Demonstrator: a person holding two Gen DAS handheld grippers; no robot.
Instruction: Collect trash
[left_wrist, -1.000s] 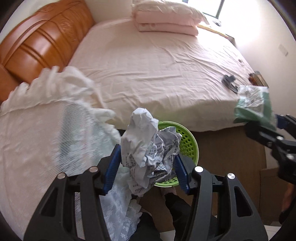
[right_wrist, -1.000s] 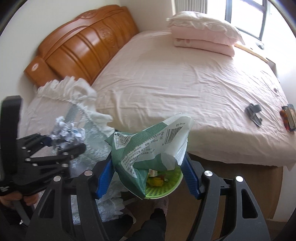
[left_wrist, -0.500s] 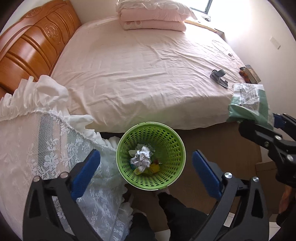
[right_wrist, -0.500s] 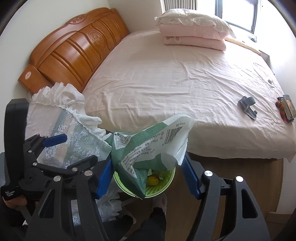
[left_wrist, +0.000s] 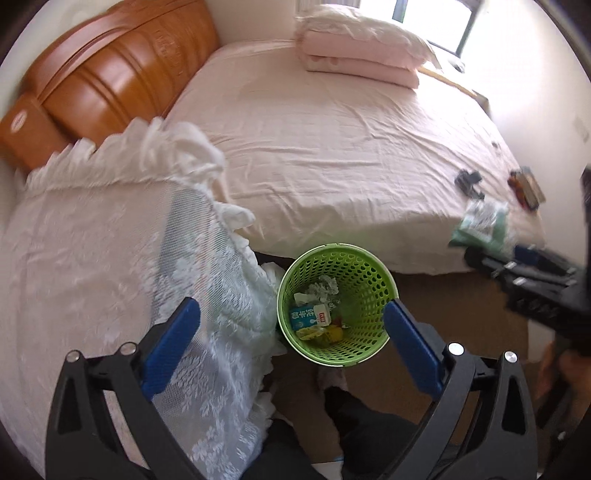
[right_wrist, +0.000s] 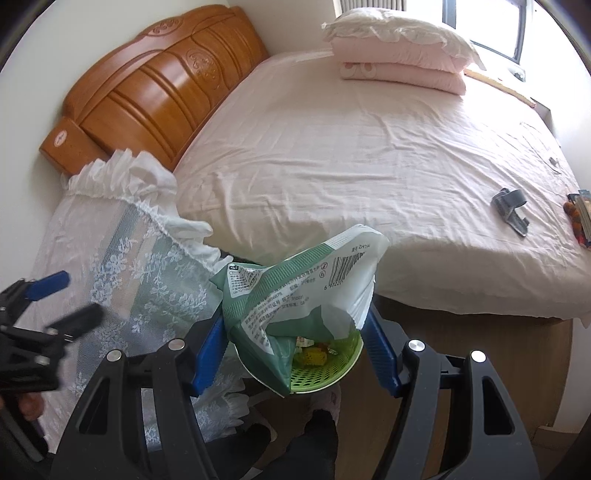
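right wrist view: the green bag (right_wrist: 295, 295) is pinched in the right gripper (right_wrist: 295, 343) over the green basket (right_wrist: 332, 373) at 6 o'clock, to be dropped straight in, while the left gripper (left_wrist: 291, 343) is wide apart and empty.

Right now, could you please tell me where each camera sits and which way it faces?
Left wrist: on the left tongs, looking steeply down into the green basket beside the bed; open blue fingers, dark trouser legs show.
Right wrist: on the right tongs, facing down over the green snack bag they grip; a foot shows below.
Shared: basket, bed, lace cloth, each other's tongs.
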